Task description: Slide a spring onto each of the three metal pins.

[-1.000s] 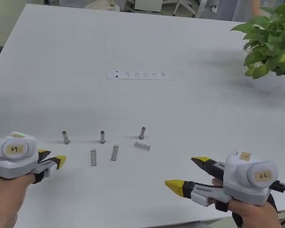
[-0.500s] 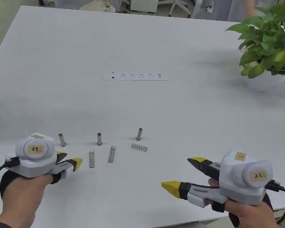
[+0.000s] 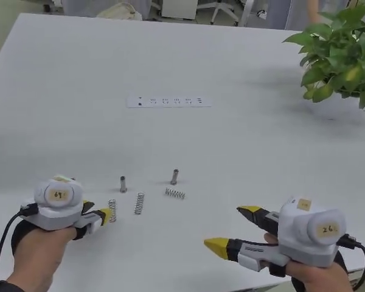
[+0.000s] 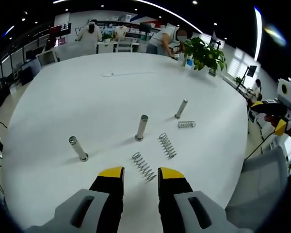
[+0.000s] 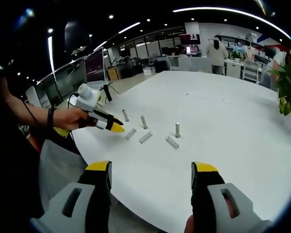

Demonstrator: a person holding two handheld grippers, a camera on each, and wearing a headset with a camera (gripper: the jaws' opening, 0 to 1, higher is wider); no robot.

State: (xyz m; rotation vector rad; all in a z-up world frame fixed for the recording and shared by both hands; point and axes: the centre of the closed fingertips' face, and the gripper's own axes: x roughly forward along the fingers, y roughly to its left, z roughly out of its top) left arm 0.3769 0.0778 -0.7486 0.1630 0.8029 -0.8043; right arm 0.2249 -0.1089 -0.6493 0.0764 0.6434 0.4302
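While right gripper [image 3: 231,227] holds fingers [image 3: 219,245] spread wide, left gripper [image 4: 135,172] has advanced to leftmost spring [image 4: 144,166], fingers slightly parted.

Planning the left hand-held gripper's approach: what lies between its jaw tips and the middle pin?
One spring, lying flat just ahead of the left hand-held gripper, short of the middle pin; the left gripper view shows it.

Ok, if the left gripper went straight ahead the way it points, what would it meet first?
Probably the nearest spring, lying on the table just ahead of the open left gripper; the middle pin stands beyond it.
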